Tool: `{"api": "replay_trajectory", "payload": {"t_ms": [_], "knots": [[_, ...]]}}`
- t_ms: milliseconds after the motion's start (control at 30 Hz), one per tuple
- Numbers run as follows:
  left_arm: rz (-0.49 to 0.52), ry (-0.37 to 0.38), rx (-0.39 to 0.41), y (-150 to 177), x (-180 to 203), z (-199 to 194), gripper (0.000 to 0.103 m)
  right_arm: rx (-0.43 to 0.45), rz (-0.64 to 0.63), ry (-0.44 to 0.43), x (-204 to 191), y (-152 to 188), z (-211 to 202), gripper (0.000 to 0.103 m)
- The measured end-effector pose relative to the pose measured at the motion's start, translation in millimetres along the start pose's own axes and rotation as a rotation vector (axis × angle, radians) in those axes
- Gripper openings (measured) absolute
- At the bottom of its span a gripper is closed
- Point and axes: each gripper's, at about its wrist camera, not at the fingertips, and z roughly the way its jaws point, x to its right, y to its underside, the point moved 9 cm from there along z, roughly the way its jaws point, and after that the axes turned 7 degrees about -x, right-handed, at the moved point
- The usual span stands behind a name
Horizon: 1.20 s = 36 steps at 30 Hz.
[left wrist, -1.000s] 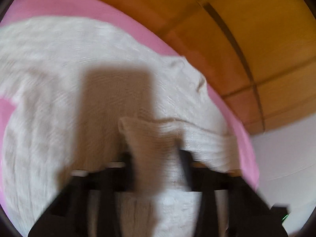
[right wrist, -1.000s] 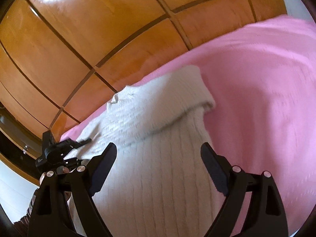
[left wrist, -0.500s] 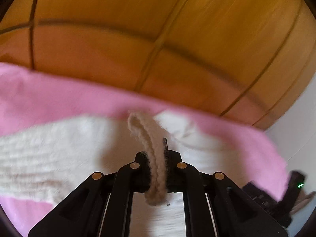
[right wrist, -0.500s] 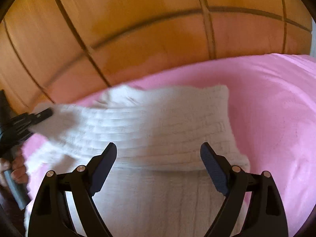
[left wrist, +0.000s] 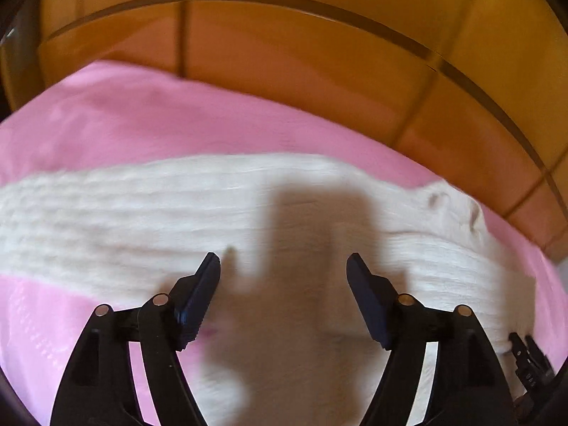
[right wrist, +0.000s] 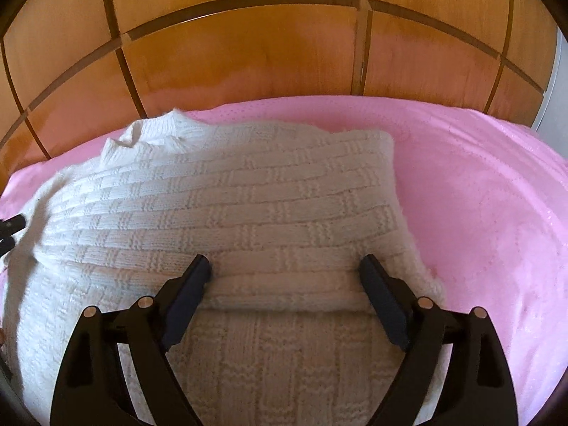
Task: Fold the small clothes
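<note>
A cream knit sweater [right wrist: 227, 213] lies on a pink bedspread [right wrist: 479, 195], with a sleeve folded across its body. It also shows in the left wrist view [left wrist: 142, 209], blurred. My left gripper [left wrist: 283, 266] is open and empty just above the sweater, casting a shadow on it. My right gripper [right wrist: 285, 266] is open and empty, its fingers straddling the folded sleeve's lower edge. The left gripper's tip [right wrist: 10, 227] shows at the far left of the right wrist view.
A wooden panelled headboard [right wrist: 266, 46] rises behind the bed. The pink bedspread [left wrist: 177, 120] stretches to the right of the sweater. A white wall [right wrist: 557, 81] shows at the far right.
My left gripper has opened and let go of the sweater sleeve it held. The sleeve now lies folded across the sweater. The right gripper has turned to face the headboard squarely.
</note>
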Motion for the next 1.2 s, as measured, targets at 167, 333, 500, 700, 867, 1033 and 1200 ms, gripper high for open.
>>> {"api": "replay_trajectory", "payload": {"t_ms": [167,333,500,700,867,1033,1200], "knots": [[-0.147,0.058,-0.013,16.8,-59.6,-32.8,0.063,0.100,-0.015,-0.008,-22.3,3.0,-43.3,0.093],[-0.354,0.111,0.005,35.1,-142.5,-60.5,0.047,0.082,-0.114,-0.121,-74.5,41.9,-62.9,0.095],[-0.595,0.157,0.067,46.4,-222.1,-78.3,0.047,0.022,-0.195,-0.120,-107.5,81.1,-49.2,0.100],[-0.824,0.136,0.147,42.4,-309.7,-91.7,0.047,0.037,-0.197,-0.104,-114.2,91.3,-42.4,0.101],[-0.931,0.159,0.144,26.8,-341.1,-79.8,0.029,0.040,-0.189,-0.120,-110.4,92.2,-42.7,0.101],[-0.828,0.147,0.155,4.0,-320.1,-89.1,0.006,0.042,-0.188,-0.120,-111.1,92.9,-41.9,0.101],[-0.558,0.229,0.212,-15.0,-232.0,-117.5,0.006,0.040,-0.191,-0.113,-111.8,91.6,-40.4,0.101]]}}
